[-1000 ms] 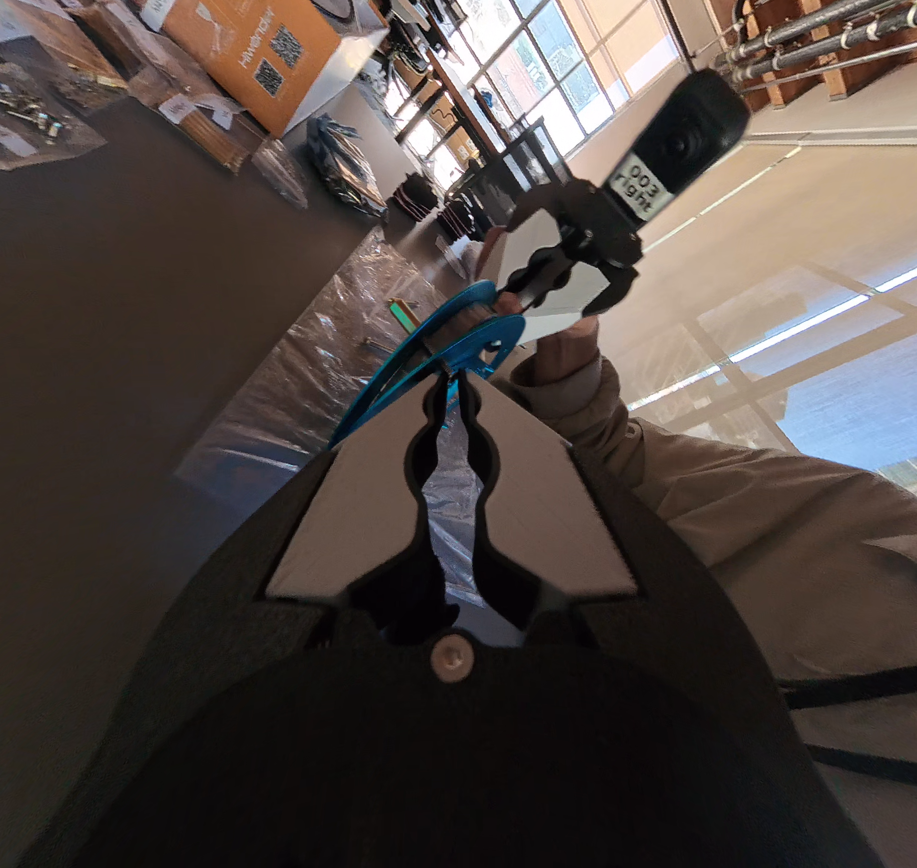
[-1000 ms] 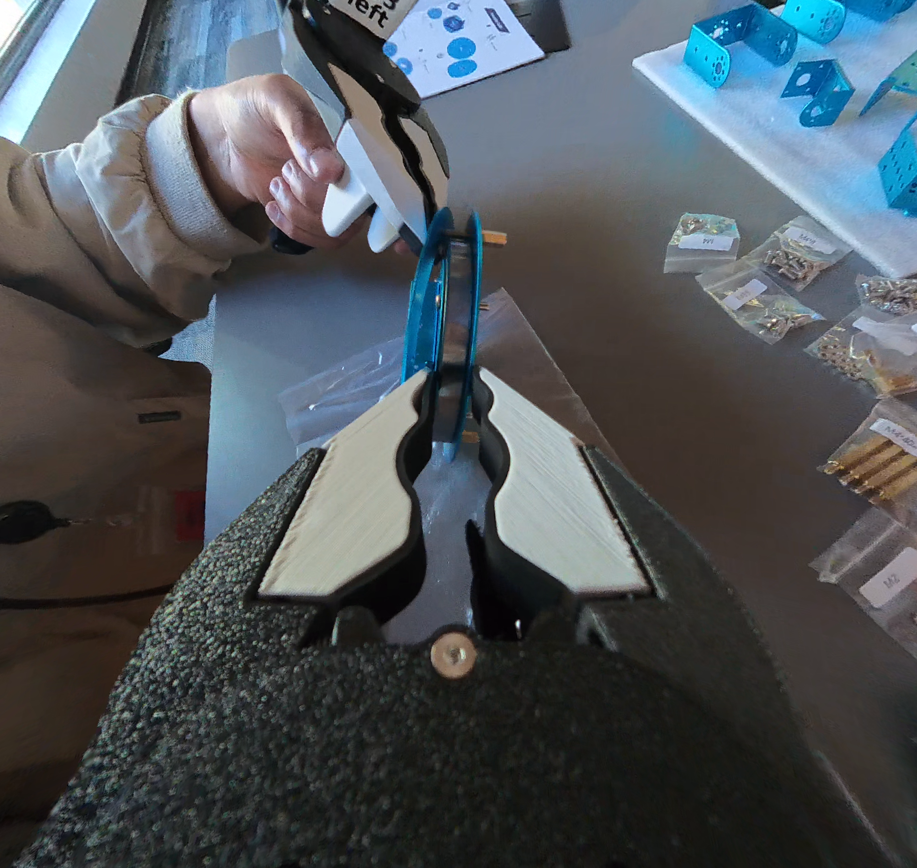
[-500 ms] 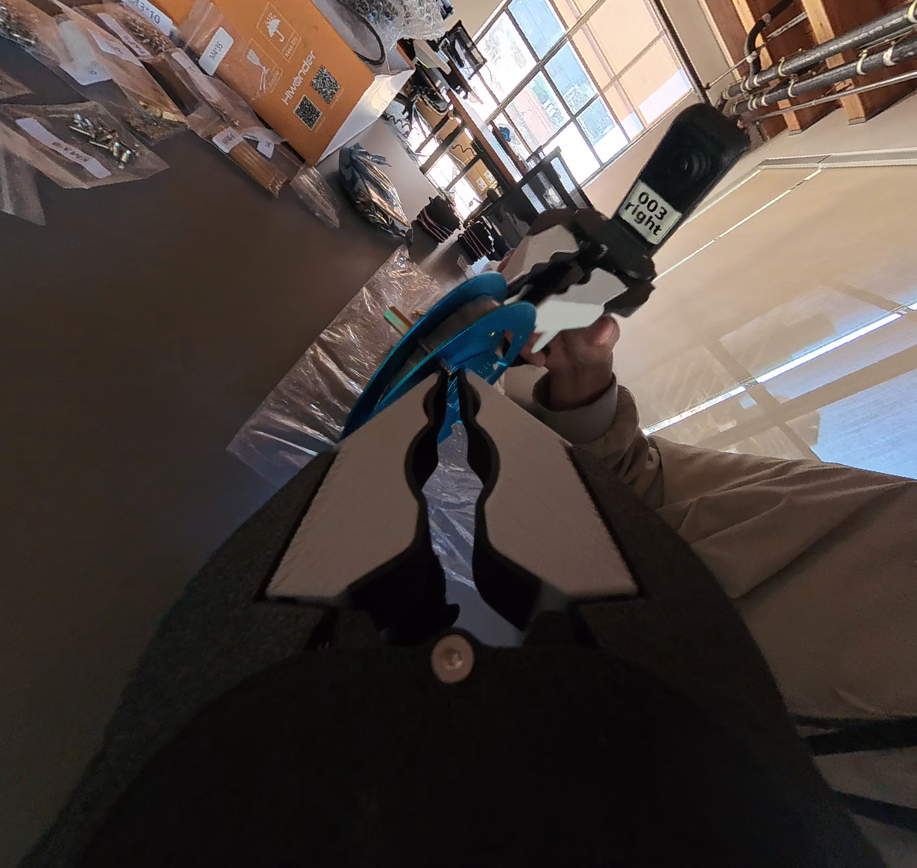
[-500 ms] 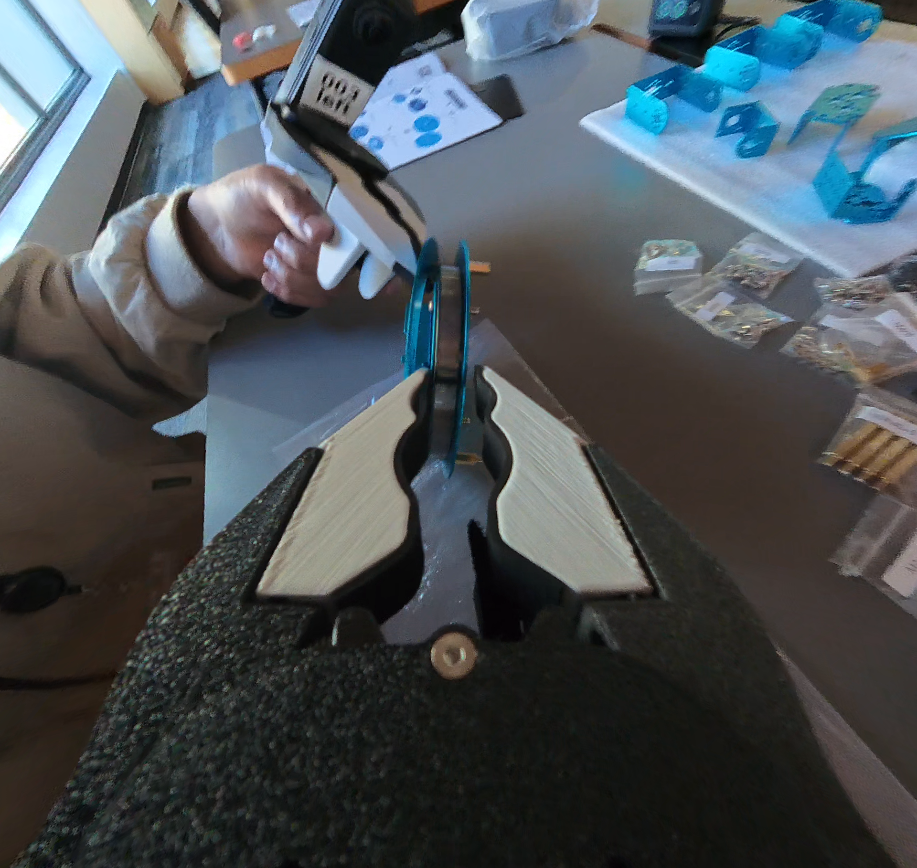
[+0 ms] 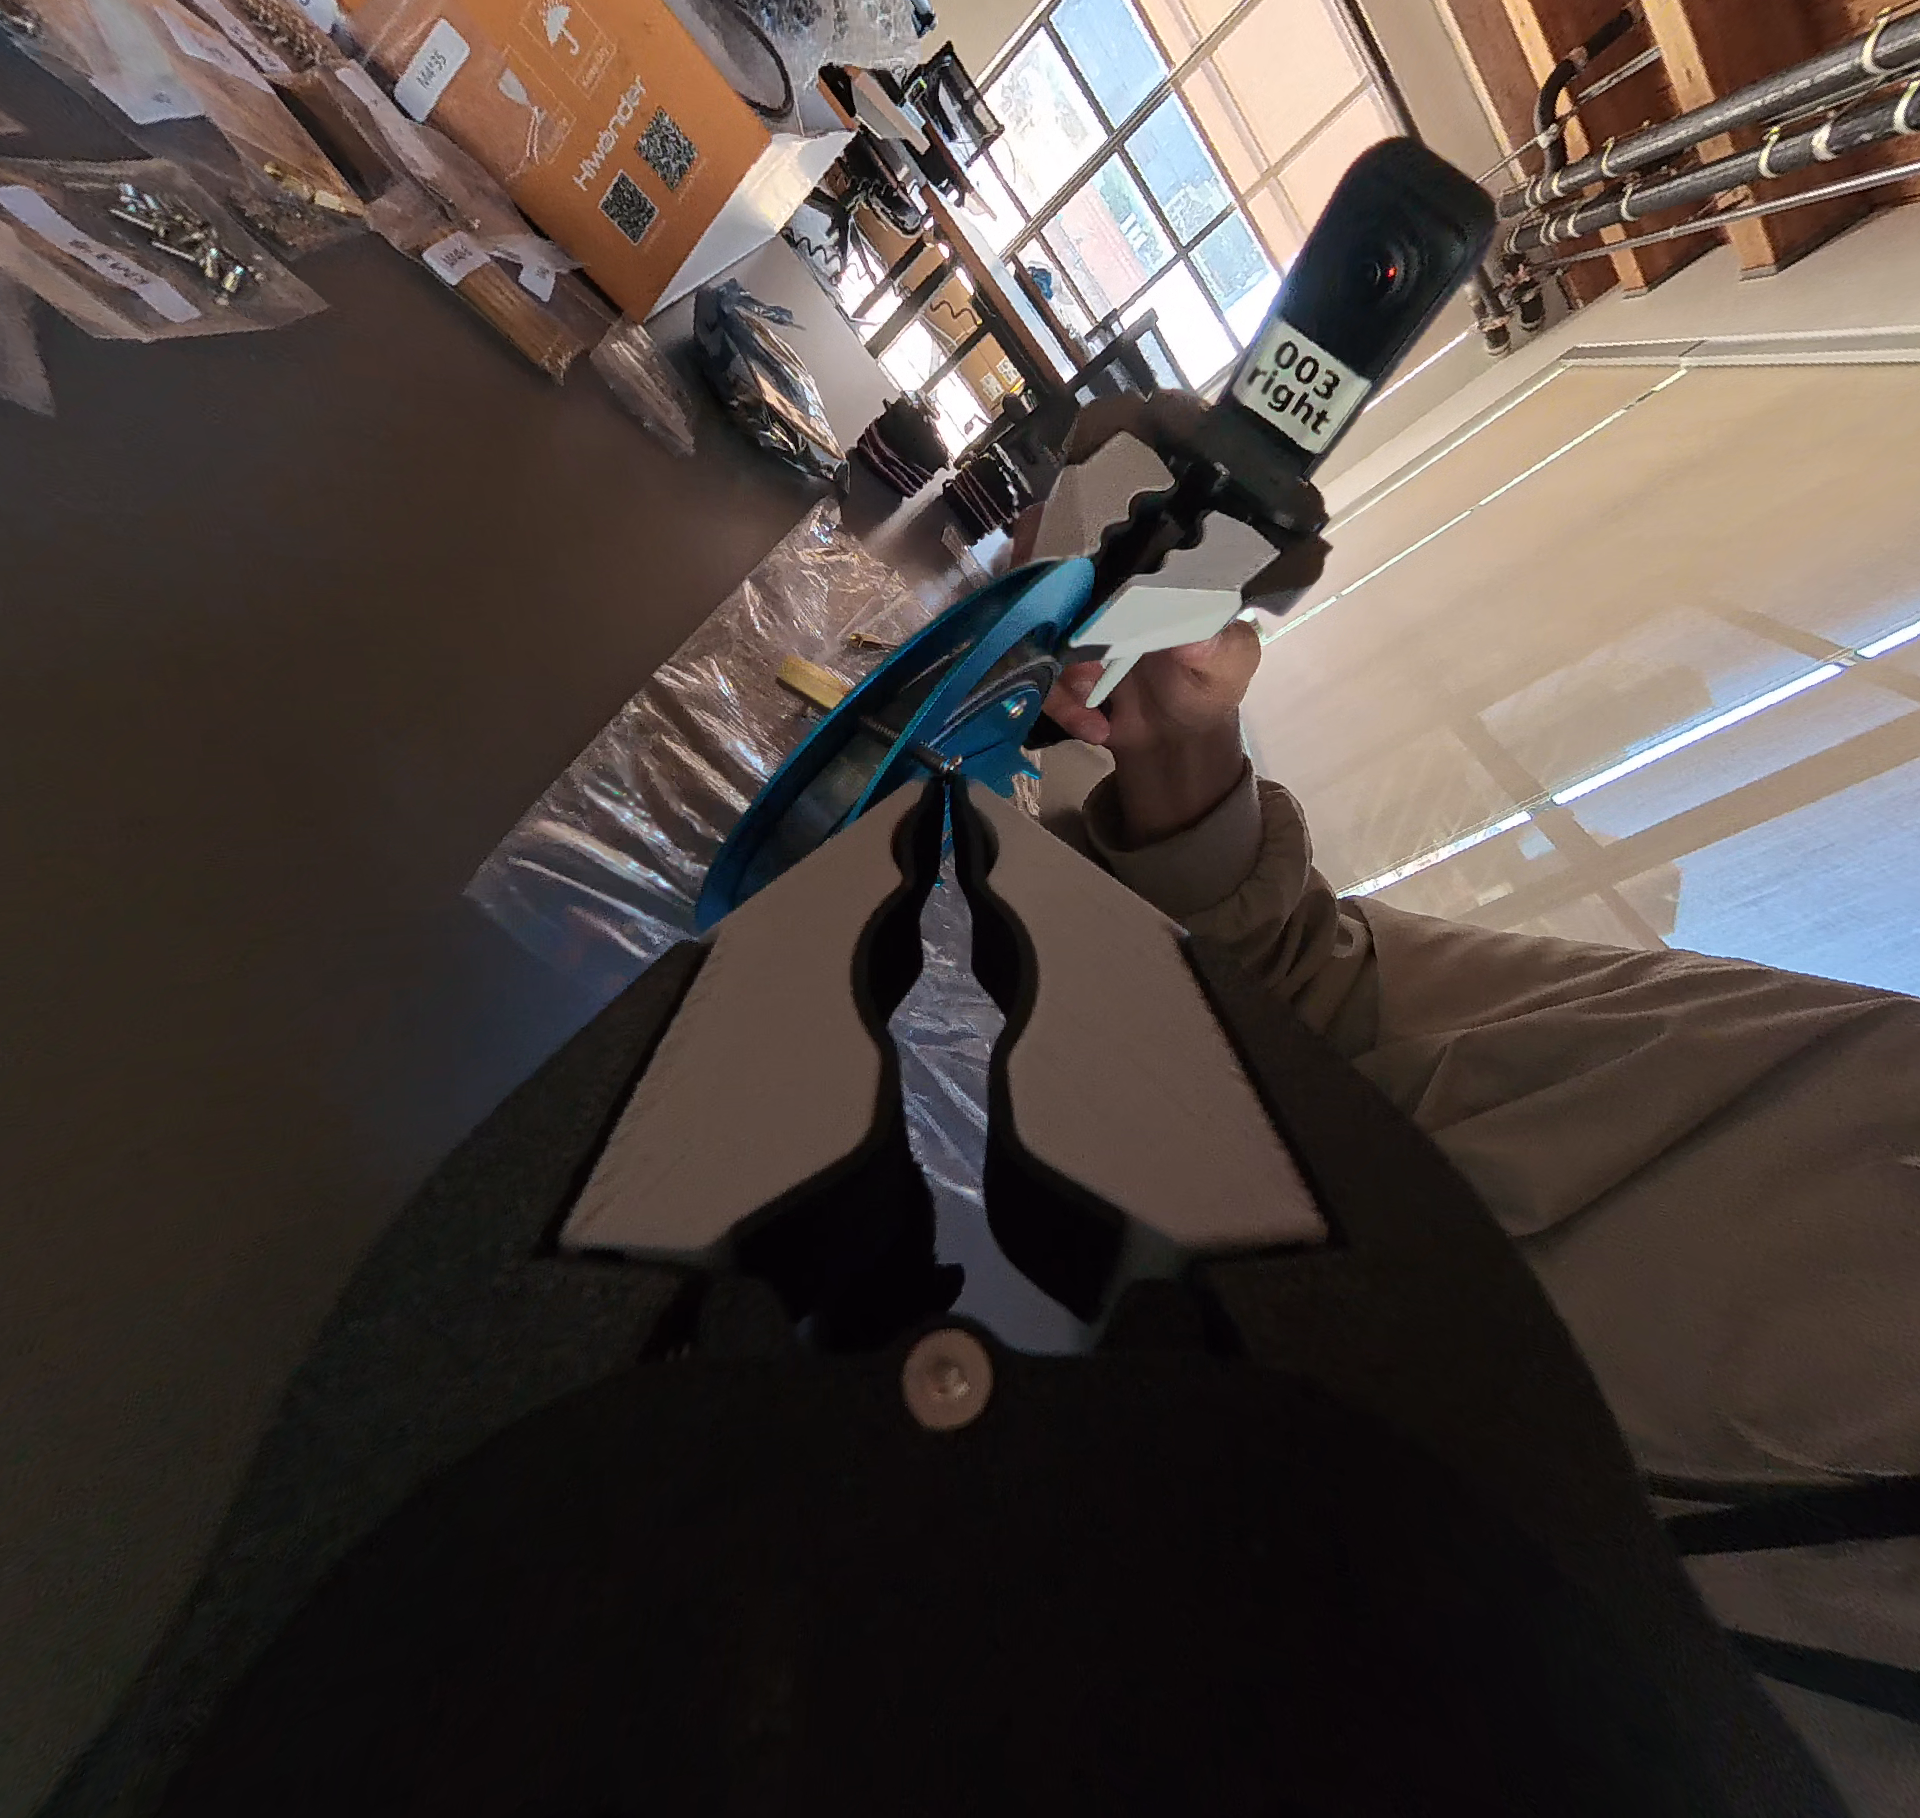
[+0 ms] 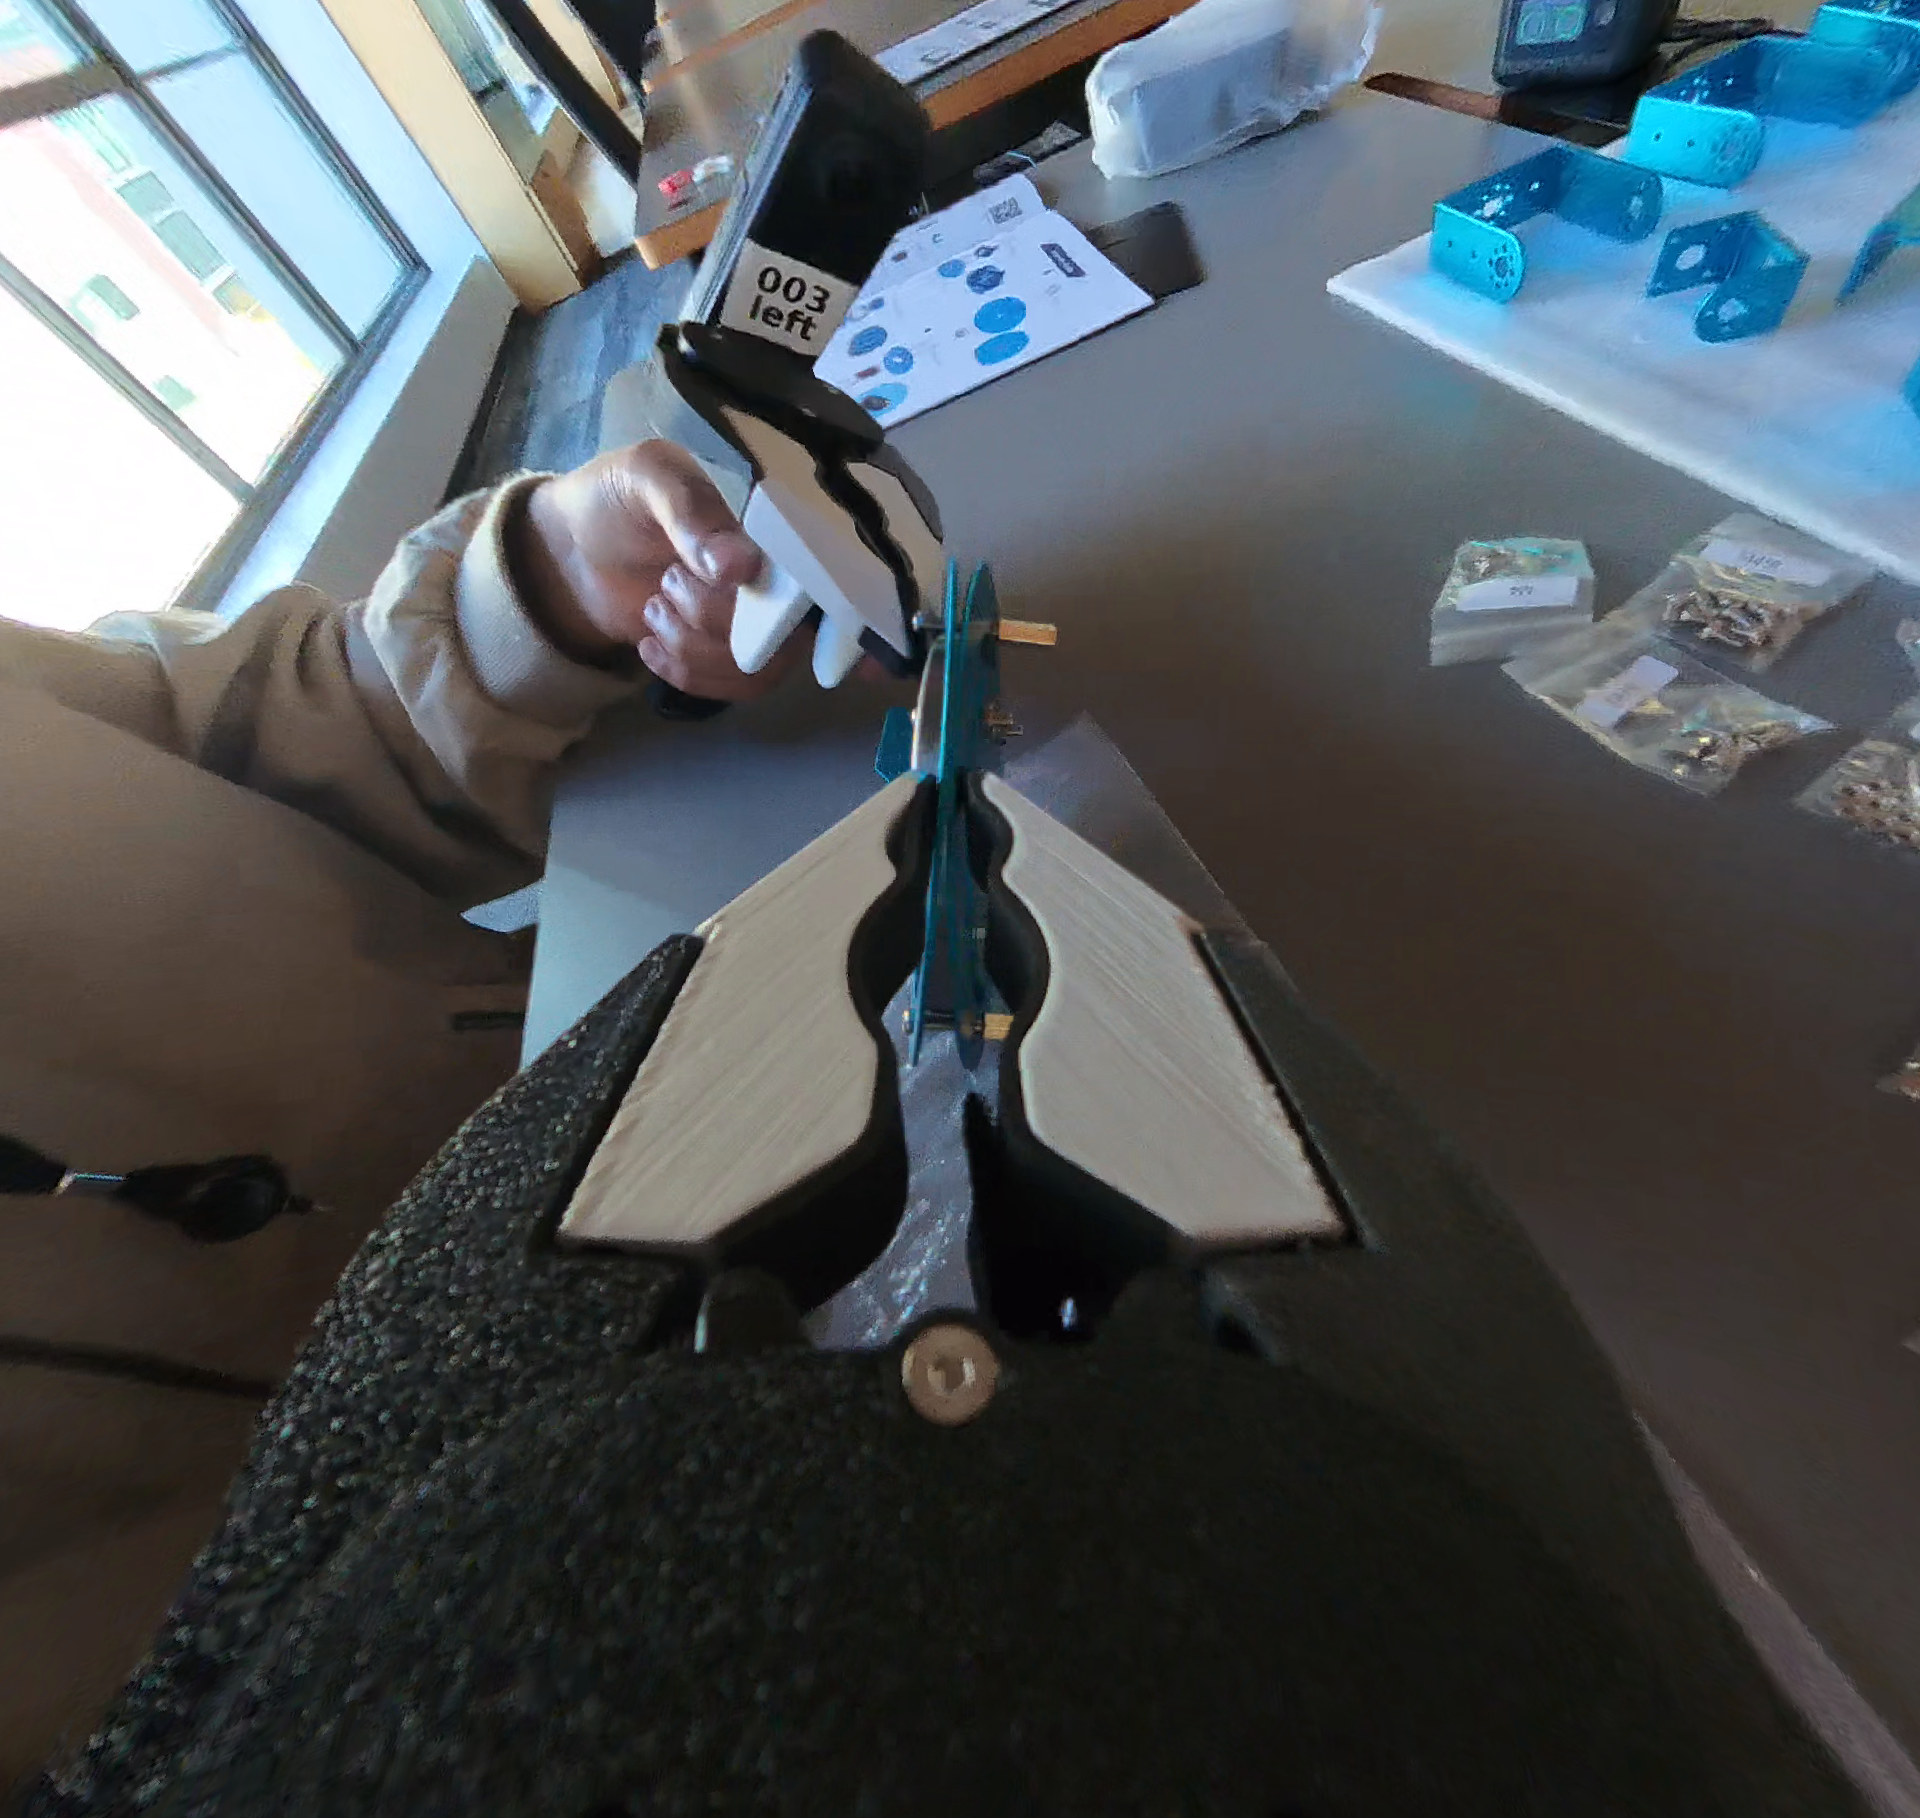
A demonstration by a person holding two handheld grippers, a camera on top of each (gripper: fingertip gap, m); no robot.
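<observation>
I have the right gripper (image 6: pixel 948 781) clamped on the near rim of the blue disc assembly (image 6: pixel 961 688), held on edge above the plastic sheet (image 5: pixel 665 833), while the left gripper (image 5: pixel 943 800) is pinched together on a small screw (image 5: pixel 940 762) at its face. I'd keep both grips square so the screw stays in line. Hardware bags (image 6: pixel 1662 688) lie right, blue brackets (image 6: pixel 1538 220) far right, well apart.

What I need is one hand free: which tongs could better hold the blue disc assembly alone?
Likely right. The right tongs clamp the blue disc assembly deep between their fingers; the left tongs only pinch a screw at its rim.
</observation>
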